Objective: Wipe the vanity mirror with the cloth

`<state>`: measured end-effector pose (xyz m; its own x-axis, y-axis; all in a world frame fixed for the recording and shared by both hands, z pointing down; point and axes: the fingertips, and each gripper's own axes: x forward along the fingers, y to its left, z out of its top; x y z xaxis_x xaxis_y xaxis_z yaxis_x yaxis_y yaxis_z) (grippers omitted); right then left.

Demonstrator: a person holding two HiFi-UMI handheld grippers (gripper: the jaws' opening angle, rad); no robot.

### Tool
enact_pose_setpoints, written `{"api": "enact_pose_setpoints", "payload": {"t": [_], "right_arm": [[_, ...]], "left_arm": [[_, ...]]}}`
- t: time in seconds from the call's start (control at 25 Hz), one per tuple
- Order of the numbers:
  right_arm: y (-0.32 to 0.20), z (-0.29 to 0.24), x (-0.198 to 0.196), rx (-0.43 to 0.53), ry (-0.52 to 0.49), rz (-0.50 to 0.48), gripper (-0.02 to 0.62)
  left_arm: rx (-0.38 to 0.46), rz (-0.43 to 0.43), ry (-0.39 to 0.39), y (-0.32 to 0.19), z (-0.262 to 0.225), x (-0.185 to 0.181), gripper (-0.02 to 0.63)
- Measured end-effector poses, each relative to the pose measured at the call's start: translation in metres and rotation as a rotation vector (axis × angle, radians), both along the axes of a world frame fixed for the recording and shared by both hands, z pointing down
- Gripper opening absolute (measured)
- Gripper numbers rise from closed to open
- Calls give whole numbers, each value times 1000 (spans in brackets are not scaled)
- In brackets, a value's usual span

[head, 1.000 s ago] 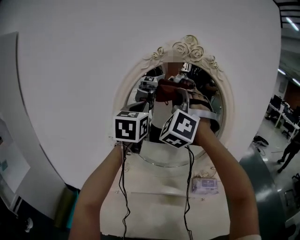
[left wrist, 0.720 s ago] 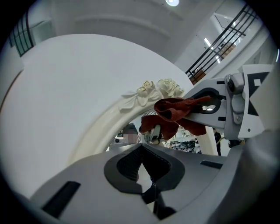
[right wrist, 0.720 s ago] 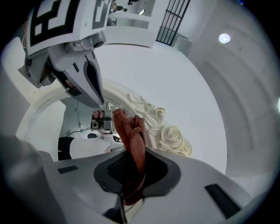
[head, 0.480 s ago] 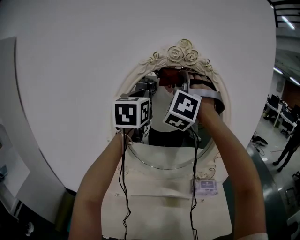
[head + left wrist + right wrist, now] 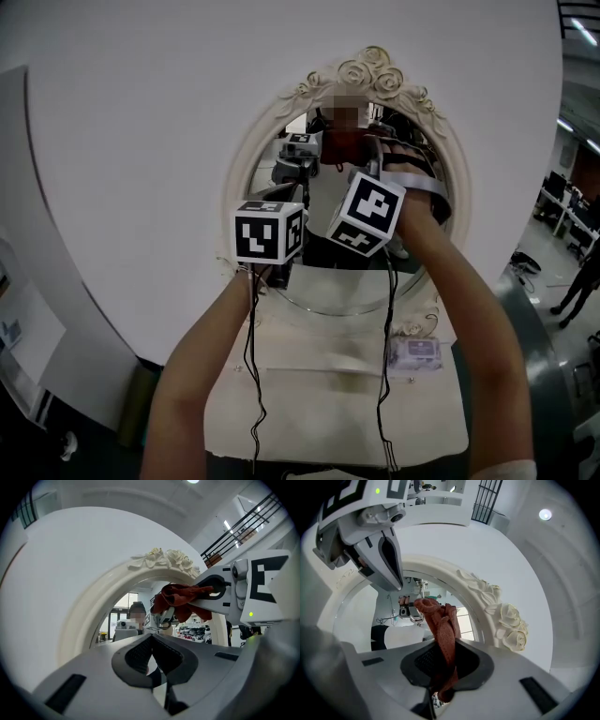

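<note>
Main risk: my right gripper (image 5: 445,663) holds the cloth (image 5: 440,620) as a narrow bunch, so I judge a hard stroke could bring the bare jaw tips onto the glass of the vanity mirror (image 5: 323,277) and scratch it.
Second risk: the cloth sits close under the rose crest (image 5: 506,620); swinging too high could snag it on the carving or pull it out of the pinch.
Third risk: the two grippers are just beside each other, and a wide sweep towards my left could knock them together.
Right arm: stretched forward and up, the gripper aimed at the top of the glass.
Left arm: raised alongside and lower, near the mirror's lower left rim, over the back edge of the desk (image 5: 328,412).
Right jaws: clamped on the red cloth.
Left gripper (image 5: 152,660): pads pressed together, nothing between them.
Cloth contact: on the upper glass or just off it; I cannot tell which.
</note>
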<state>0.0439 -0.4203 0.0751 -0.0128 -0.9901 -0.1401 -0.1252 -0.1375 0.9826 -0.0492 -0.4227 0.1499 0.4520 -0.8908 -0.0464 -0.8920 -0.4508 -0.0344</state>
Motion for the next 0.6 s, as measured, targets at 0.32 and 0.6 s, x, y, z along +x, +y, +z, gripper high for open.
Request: {"api": "enact_pose_setpoints", "payload": {"t": [0.32, 0.6], "right_arm": [[-1, 60, 5, -85, -31, 6, 60], [-5, 123, 4, -165, -42, 5, 60]], "left_arm": [[-97, 1, -1, -4, 65, 5, 11], [-188, -4, -17, -8, 128, 6, 11]]}}
